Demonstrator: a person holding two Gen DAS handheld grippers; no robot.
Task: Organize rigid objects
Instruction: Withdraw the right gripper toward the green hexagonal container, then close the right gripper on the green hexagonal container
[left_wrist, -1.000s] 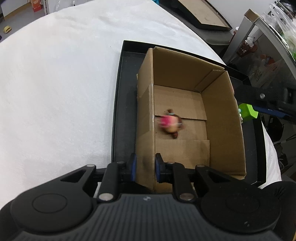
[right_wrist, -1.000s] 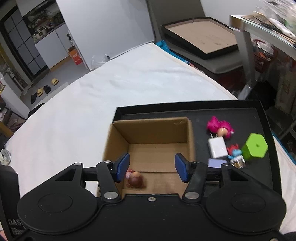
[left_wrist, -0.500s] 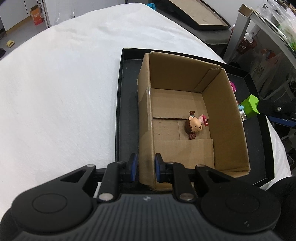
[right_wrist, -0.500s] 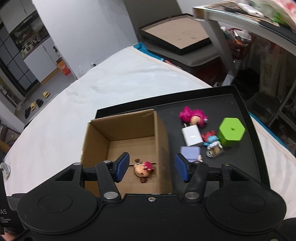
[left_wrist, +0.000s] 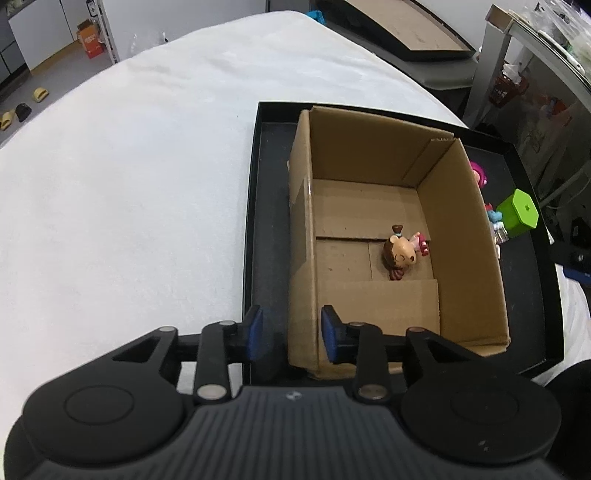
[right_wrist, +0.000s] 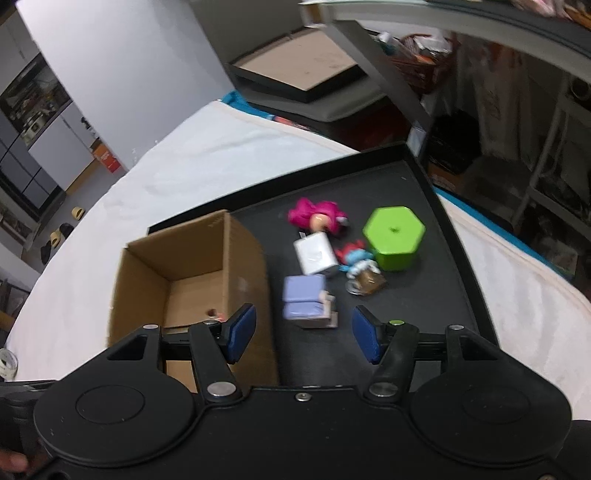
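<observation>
Down at 6 o'clock the left gripper (left_wrist: 291, 334) straddles the box (left_wrist: 461, 236) wall, spread slightly, probably just steadying it. One doll (left_wrist: 400, 253) lies inside. Right gripper (right_wrist: 302, 339) hangs wide, empty, above the purple block (right_wrist: 304, 301), likely next.

A tray (left_wrist: 255, 206) lies on the bed (left_wrist: 129, 184). A cardboard box (left_wrist: 469, 221) stands in the tray's left part, with a doll (left_wrist: 400, 253) lying on its floor. Right of the box, on the tray, are a block (right_wrist: 306, 301) nearest, a charger (right_wrist: 314, 254) behind it, a second doll (right_wrist: 319, 218) farthest back, a hexagonal box (right_wrist: 394, 236) to the right, and a small figure (right_wrist: 360, 267) just before it.
</observation>
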